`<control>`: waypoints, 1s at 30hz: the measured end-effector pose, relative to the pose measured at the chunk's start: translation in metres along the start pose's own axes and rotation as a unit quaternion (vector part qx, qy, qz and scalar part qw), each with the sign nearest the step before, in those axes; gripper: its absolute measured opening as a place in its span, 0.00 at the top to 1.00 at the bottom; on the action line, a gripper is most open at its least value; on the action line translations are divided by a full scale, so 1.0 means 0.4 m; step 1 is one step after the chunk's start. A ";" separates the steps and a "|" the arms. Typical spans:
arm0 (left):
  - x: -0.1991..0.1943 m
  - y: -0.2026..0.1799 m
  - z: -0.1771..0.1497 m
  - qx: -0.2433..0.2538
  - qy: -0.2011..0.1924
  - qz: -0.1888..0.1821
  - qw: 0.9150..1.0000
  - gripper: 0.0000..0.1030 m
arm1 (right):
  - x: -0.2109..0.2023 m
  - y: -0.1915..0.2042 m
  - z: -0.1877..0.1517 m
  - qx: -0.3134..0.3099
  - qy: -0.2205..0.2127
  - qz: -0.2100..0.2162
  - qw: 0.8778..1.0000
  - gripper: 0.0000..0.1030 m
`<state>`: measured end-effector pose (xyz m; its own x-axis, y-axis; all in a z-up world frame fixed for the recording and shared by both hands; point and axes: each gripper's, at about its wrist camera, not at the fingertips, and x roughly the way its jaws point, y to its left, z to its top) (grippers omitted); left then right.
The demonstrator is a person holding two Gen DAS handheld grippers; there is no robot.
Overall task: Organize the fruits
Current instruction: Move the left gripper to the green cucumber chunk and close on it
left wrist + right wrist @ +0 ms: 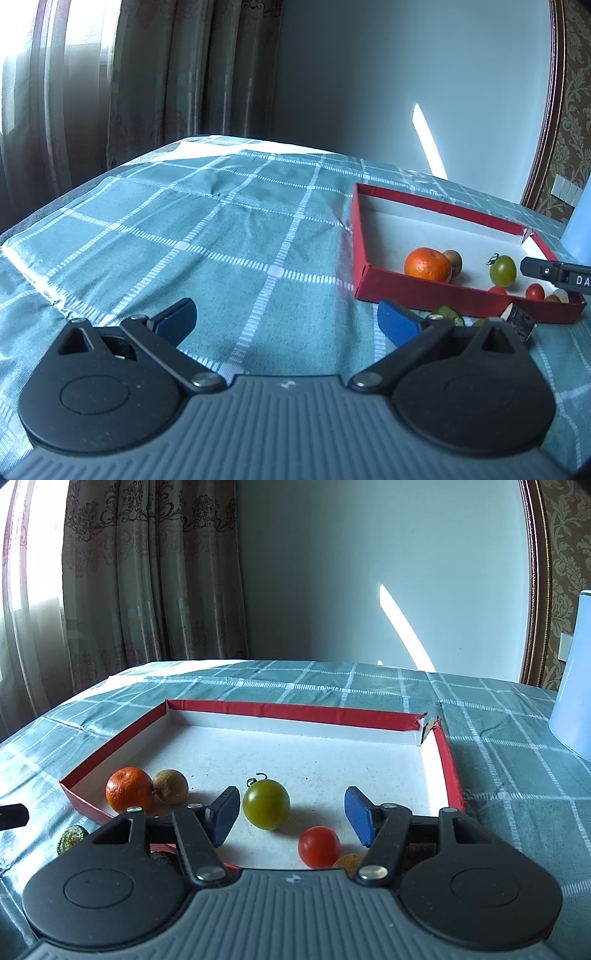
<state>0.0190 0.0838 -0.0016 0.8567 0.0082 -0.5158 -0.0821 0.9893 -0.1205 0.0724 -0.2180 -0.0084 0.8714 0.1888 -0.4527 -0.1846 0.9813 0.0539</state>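
A red-rimmed shallow box (303, 712) with a white floor holds an orange mandarin (129, 789), a brown kiwi-like fruit (170, 786), a green tomato (266, 804), a red cherry tomato (318, 846) and a tan fruit (349, 860) partly hidden. My right gripper (291, 818) is open and empty, low over the box's near part, above the green and red tomatoes. My left gripper (286, 321) is open and empty over the cloth, left of the box (436, 295). A green fruit (448, 314) and a dark cut piece (521, 323) lie outside the box's front edge.
The table wears a teal checked cloth (221, 229). A pale blue container (574, 686) stands at the right. Curtains (147, 572) hang behind the far left edge. The right gripper's finger (554, 275) reaches over the box in the left wrist view.
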 end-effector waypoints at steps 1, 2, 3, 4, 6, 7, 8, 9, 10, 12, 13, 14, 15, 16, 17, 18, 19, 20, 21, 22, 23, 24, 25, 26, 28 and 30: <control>0.002 0.000 0.000 -0.001 0.002 0.000 1.000 0.00 | -0.022 -0.008 -0.003 0.012 -0.001 0.009 1.000 0.40; 0.002 0.000 0.000 -0.001 0.003 0.004 1.000 0.00 | -0.042 -0.013 -0.009 0.018 -0.003 0.013 1.000 0.40; 0.000 -0.002 0.000 0.001 0.001 0.005 1.000 0.00 | -0.066 -0.017 -0.019 0.020 -0.007 0.012 1.000 0.40; -0.003 -0.004 -0.001 0.004 -0.003 0.003 1.000 0.00 | -0.087 -0.021 -0.030 0.022 -0.009 0.010 1.000 0.40; -0.012 -0.012 -0.003 0.014 -0.012 -0.010 1.000 0.00 | -0.124 -0.034 -0.055 0.028 -0.009 0.015 0.999 0.40; -0.018 -0.019 -0.004 0.023 -0.017 -0.014 0.999 0.00 | -0.139 -0.043 -0.068 0.034 -0.011 0.017 0.999 0.40; -0.026 -0.031 -0.006 0.037 -0.024 -0.020 0.999 0.00 | -0.150 -0.051 -0.080 0.039 -0.011 0.018 0.999 0.40; -0.034 -0.045 -0.010 0.055 -0.031 -0.027 0.998 0.00 | -0.160 -0.061 -0.093 0.045 -0.009 0.018 0.999 0.40; -0.041 -0.066 -0.012 0.079 -0.038 -0.033 0.996 0.01 | -0.166 -0.069 -0.105 0.051 -0.007 0.017 0.999 0.40; -0.050 -0.099 -0.020 0.117 -0.048 -0.043 0.991 0.07 | -0.171 -0.085 -0.122 0.063 -0.003 0.018 0.998 0.40; -0.052 -0.114 -0.023 0.134 -0.049 -0.051 0.988 0.08 | -0.172 -0.093 -0.126 0.072 0.002 0.022 0.997 0.39; -0.053 -0.129 -0.028 0.153 -0.050 -0.053 0.986 0.08 | -0.173 -0.101 -0.128 0.082 0.002 0.027 0.996 0.40; -0.051 -0.145 -0.032 0.171 -0.048 -0.052 0.983 0.13 | -0.176 -0.108 -0.130 0.090 -0.002 0.030 0.996 0.40; -0.049 -0.158 -0.036 0.186 -0.044 -0.052 0.980 0.15 | -0.177 -0.112 -0.131 0.094 -0.002 0.031 0.995 0.39; -0.047 -0.167 -0.039 0.198 -0.040 -0.057 0.978 0.17 | -0.175 -0.113 -0.132 0.096 0.000 0.033 0.995 0.39; -0.042 -0.178 -0.043 0.212 -0.032 -0.066 0.975 0.16 | -0.172 -0.114 -0.133 0.096 0.003 0.036 0.995 0.39; -0.037 -0.187 -0.045 0.221 -0.026 -0.071 0.972 0.16 | -0.171 -0.114 -0.133 0.097 0.004 0.037 0.995 0.39; -0.031 -0.194 -0.048 0.230 -0.020 -0.072 0.970 0.16 | -0.173 -0.115 -0.134 0.097 0.003 0.038 0.995 0.39; -0.025 -0.202 -0.052 0.240 -0.013 -0.076 0.968 0.16 | -0.174 -0.116 -0.135 0.099 0.001 0.040 0.994 0.39; -0.018 -0.207 -0.054 0.249 -0.006 -0.081 0.965 0.16 | -0.174 -0.118 -0.136 0.101 0.001 0.042 0.994 0.39; -0.012 -0.213 -0.054 0.255 -0.003 -0.083 0.963 0.16 | -0.174 -0.120 -0.137 0.103 0.001 0.044 0.994 0.39; -0.003 -0.220 -0.054 0.261 0.000 -0.080 0.962 0.16 | -0.174 -0.123 -0.137 0.106 0.000 0.045 0.993 0.39; 0.004 -0.225 -0.053 0.265 0.003 -0.079 0.961 0.16 | -0.175 -0.125 -0.138 0.109 -0.001 0.046 0.993 0.39; 0.011 -0.229 -0.051 0.268 0.006 -0.079 0.960 0.16 | -0.176 -0.127 -0.138 0.111 -0.003 0.048 0.993 0.39; 0.031 -0.236 -0.045 0.272 0.012 -0.074 0.959 0.16 | -0.175 -0.130 -0.138 0.114 -0.002 0.051 0.992 0.39; 0.048 -0.239 -0.038 0.272 0.016 -0.069 0.960 0.16 | -0.175 -0.130 -0.138 0.115 -0.002 0.053 0.992 0.39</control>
<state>0.0354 -0.0128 -0.0128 0.8235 -0.1248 -0.5534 0.3171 0.9101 0.2668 -0.0039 -0.2844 -0.0287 0.8546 0.2917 -0.4296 -0.1681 0.9381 0.3028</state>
